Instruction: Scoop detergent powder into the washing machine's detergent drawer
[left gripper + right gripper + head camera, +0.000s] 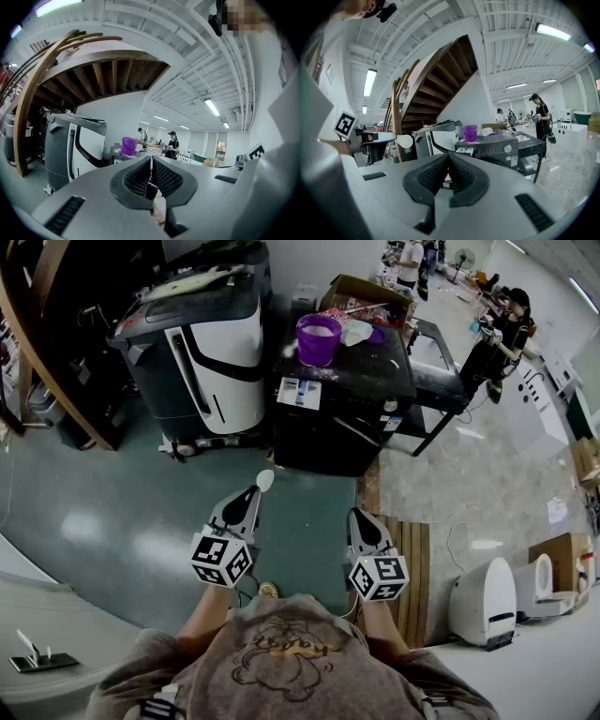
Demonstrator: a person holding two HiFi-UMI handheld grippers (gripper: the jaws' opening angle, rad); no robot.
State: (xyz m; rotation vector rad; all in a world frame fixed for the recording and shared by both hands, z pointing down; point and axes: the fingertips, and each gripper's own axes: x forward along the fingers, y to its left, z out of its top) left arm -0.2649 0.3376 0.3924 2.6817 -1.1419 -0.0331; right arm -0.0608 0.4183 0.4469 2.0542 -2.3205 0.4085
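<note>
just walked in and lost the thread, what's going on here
A person stands a few steps back from the black washing machine, facing it, with both grippers held out low. The left gripper is shut on a white scoop, whose bowl sticks out past its tips. The right gripper is shut with nothing in it. A purple tub sits on top of the machine. No scooping is under way yet.

Black washing machine (342, 418) standing on the floor, purple tub (319, 339) upright on its top; white scoop (265, 481) well apart, clamped between the fingers (246, 507) of the left gripper (255, 491).
</note>
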